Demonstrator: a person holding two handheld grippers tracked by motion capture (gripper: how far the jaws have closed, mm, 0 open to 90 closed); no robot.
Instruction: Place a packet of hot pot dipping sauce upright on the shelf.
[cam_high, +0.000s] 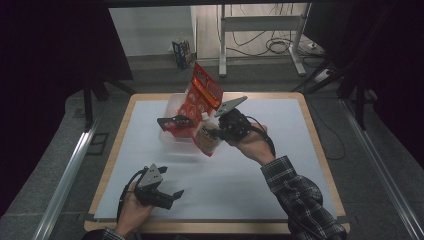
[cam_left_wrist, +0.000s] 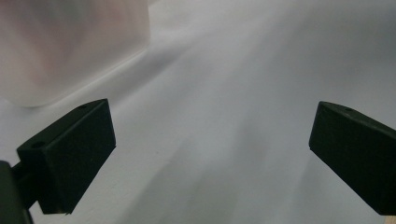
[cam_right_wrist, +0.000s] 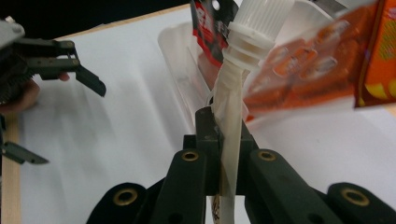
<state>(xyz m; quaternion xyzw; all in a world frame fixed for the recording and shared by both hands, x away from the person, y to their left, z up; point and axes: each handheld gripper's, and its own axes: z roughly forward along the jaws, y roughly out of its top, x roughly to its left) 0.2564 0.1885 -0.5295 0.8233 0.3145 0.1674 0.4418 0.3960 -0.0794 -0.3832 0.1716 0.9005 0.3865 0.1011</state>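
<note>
Two jaws of right gripper (cam_right_wrist: 227, 154) clamped on flat edge of spouted pouch (cam_high: 207, 139), held just outside clear plastic bin (cam_high: 172, 107) beside orange snack bags (cam_high: 202, 95). Left gripper (cam_high: 167, 196) parked wide open, nothing held. Pouch best lifted slowly, clear of bags, tbh.

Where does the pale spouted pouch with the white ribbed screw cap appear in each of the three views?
High view: pale spouted pouch at centre, beside the clear plastic bin.
Left gripper view: not in it.
Right gripper view: centre, pinched in the right claw, cap on top.
Shared landmark: the clear bin.
</note>
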